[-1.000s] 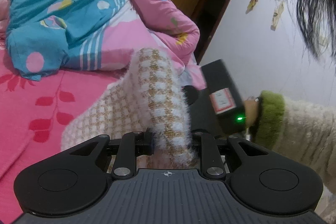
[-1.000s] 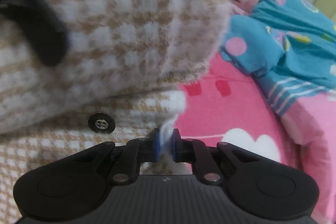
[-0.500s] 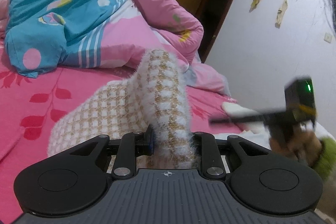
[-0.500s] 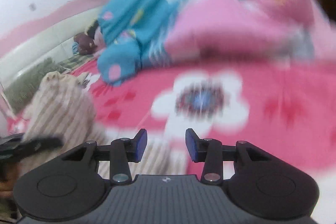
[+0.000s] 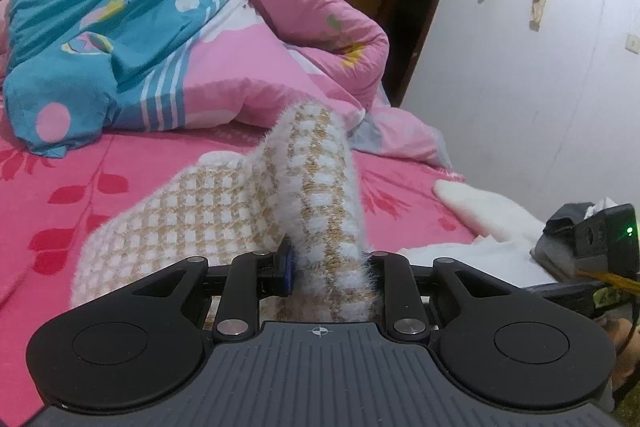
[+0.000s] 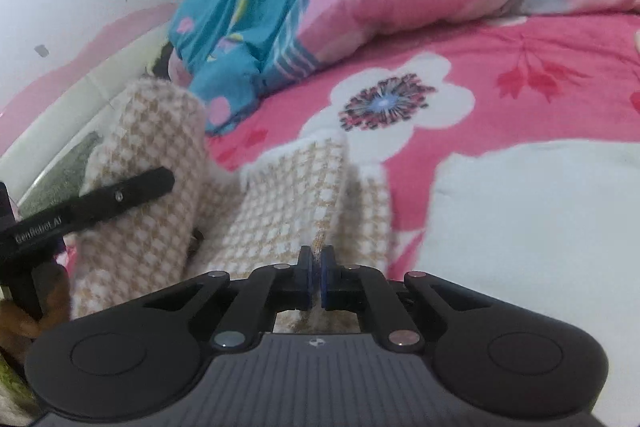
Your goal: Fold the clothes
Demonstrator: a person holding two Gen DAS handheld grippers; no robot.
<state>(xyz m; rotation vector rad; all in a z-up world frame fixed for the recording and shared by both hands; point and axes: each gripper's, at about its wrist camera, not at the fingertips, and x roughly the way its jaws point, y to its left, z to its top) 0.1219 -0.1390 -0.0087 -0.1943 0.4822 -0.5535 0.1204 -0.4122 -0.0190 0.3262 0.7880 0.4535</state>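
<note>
I am holding the checked fuzzy garment (image 5: 224,211) on the bed (image 5: 80,163) with both tools. My left tool (image 5: 332,267) is clamping a raised fold of it. My right tool (image 6: 316,283) is pinching a thin edge (image 6: 320,243), pads nearly together. The cloth is running away from both tools, its long axis lying between them.

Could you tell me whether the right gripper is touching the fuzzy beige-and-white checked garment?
Touching. In the right wrist view, the right gripper has its blue pads pinched shut on an edge of the fuzzy beige-and-white checked garment.
</note>
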